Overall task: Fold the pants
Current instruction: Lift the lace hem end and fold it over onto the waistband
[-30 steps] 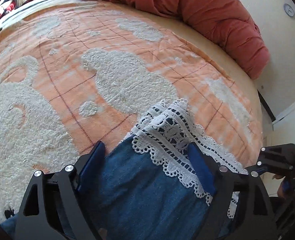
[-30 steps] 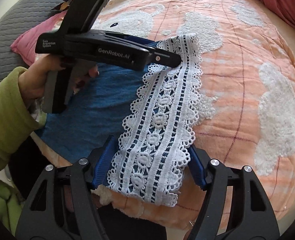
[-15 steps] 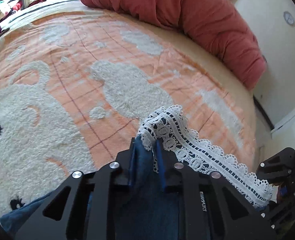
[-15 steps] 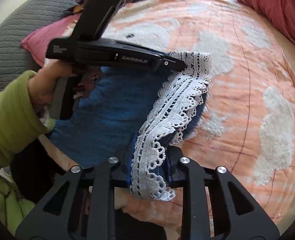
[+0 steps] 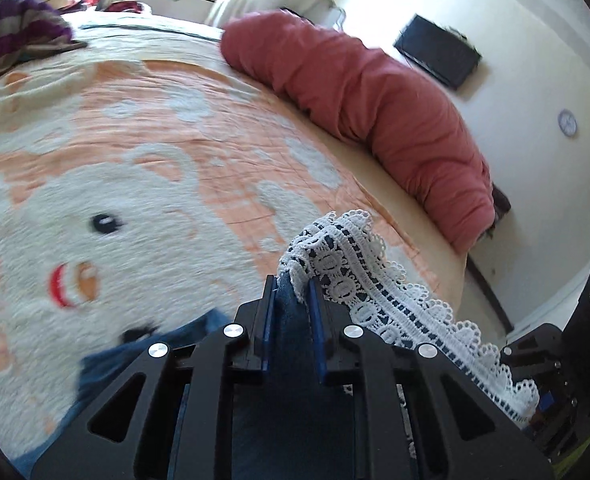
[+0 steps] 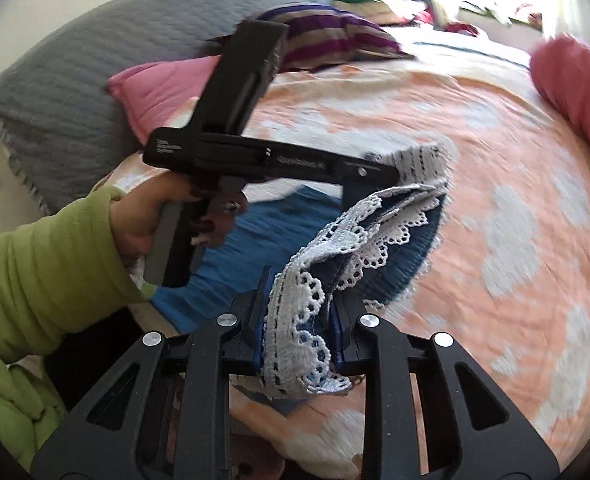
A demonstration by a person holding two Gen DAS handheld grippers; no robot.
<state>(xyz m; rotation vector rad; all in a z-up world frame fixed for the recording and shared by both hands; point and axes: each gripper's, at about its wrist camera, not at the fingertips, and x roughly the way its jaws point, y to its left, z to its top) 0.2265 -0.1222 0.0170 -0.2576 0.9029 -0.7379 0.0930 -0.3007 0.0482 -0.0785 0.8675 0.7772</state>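
Both tongs were clamped on the lace hem of the denim pants (image 6: 255, 240): the left gripper (image 5: 291, 292) at one corner, the right gripper (image 6: 295, 300) at the other. The hem hung lifted at lower centre over the bear blanket (image 5: 135, 160), its long axis running gripper to gripper. This looked like the opening fold; next, both ends should travel together toward the waistband.
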